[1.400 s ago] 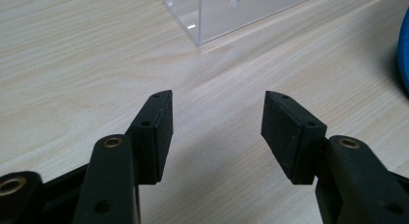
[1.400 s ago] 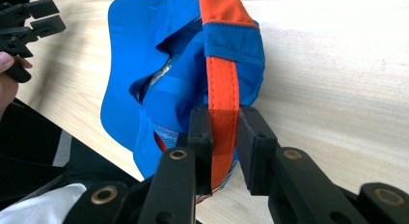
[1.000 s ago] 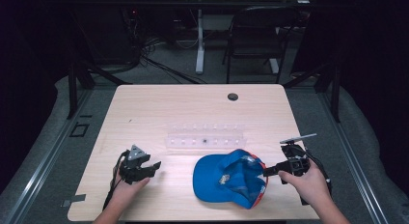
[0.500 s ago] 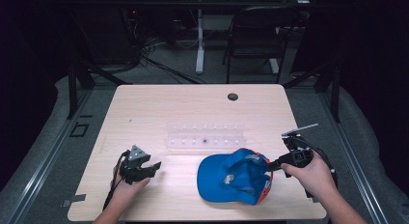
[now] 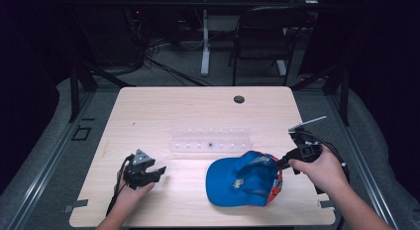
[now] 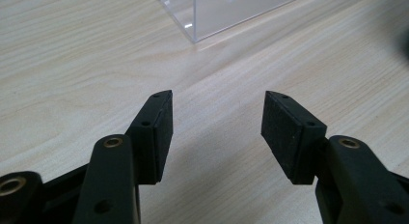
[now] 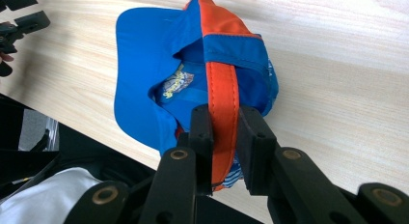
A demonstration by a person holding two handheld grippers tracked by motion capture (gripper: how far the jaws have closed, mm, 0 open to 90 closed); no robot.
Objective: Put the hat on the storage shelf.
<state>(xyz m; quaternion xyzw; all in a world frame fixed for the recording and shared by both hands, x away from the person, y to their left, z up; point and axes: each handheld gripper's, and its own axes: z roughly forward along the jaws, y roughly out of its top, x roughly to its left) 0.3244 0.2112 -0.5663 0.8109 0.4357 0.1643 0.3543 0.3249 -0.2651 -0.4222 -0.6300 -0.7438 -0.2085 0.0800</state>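
A blue cap (image 5: 242, 179) with orange trim lies on the wooden table (image 5: 198, 111) near its front right. My right gripper (image 5: 278, 163) is shut on the cap's orange back strap (image 7: 223, 108), seen clamped between the jaws in the right gripper view, with the blue brim (image 7: 140, 84) beyond. My left gripper (image 5: 157, 172) rests low over the table at the front left, open, with bare wood between its pads (image 6: 161, 125). The left gripper (image 7: 21, 19) also appears far off in the right gripper view.
A clear plastic rack (image 5: 210, 140) with small white pieces stands across the table's middle; its corner (image 6: 212, 14) lies ahead of my left gripper. A dark round grommet (image 5: 239, 99) sits near the far edge. A chair (image 5: 260, 36) and cables stand beyond the table.
The right gripper has drawn the cap to the right along the table. The left gripper has stayed put.
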